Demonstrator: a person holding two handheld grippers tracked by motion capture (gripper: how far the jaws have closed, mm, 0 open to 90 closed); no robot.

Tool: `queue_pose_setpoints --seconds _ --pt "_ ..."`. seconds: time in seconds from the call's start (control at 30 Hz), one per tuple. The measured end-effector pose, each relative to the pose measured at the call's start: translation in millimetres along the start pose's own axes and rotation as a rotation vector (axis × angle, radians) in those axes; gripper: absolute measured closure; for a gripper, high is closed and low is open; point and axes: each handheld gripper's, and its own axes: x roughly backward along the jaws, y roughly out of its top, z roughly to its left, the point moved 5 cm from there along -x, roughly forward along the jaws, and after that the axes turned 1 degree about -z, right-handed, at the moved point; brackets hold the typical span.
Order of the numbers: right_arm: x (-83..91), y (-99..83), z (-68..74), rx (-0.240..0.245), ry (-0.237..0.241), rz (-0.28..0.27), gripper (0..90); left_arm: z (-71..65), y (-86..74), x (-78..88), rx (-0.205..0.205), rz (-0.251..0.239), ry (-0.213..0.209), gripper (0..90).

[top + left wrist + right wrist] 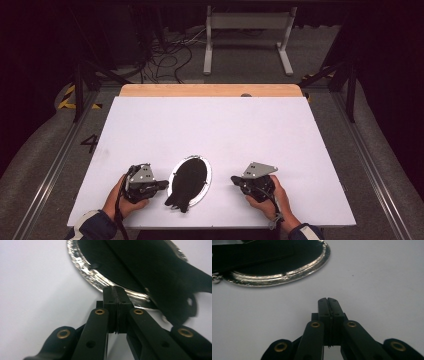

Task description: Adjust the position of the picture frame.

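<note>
Step in hand: I judge I'm about to take hold of the oval tray [206, 176] and the black piece [187, 184] lying in it; nothing is gripped yet.
Left gripper [164, 185]: jaws closed flat together, holding nothing; the tip sits just beside the tray's silvery rim, near edge.
Right gripper [234, 179]: jaws pressed shut, empty, resting low over the desk [280, 135], near the tray but apart from it.
How I'd do it well: open the left jaws before closing in, slide one pad under the thin rim, keep the approach low so the tray doesn't skid; use the right to steady the far side.
Tray's look: shiny, crinkled foil-like rim, shallow, oval, dark inside.
Black piece: matte, flat, its notched end overhanging the rim toward me.
Tray's place: front centre of the desk, between both grippers.
</note>
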Motion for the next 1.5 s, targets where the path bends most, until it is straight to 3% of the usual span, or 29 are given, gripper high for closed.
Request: queue_pose_setpoints --seconds 0.17,0.57,0.7,1.0,1.2,1.5 --pt "-7.8 3.5 11.7 0.029 0.026 0.013 90.0 -6.9 4.6 -5.1 -0.015 0.002 -0.017 89.3" --pt "-16.2 0.9 14.4 0.031 0.032 0.038 90.0 -12.9 20.1 -20.7 -0.053 0.004 -0.022 89.8" --pt "-15.0 -0.8 9.1 0.036 -0.002 0.036 90.0 -16.9 24.4 -25.5 -0.059 0.0 -0.035 89.6" --pt "-9.4 -5.8 1.9 0.025 -0.016 0.046 90.0 -30.5 39.9 -40.9 -0.081 0.004 -0.042 89.4" --pt "-5.4 -9.6 -6.5 -0.007 -0.051 0.045 90.0 -37.5 48.6 -50.7 -0.088 -0.002 -0.063 89.1" --pt "0.4 -13.5 -11.3 -0.031 -0.055 0.055 90.0 -40.9 54.3 -56.2 -0.123 0.003 -0.063 89.0"
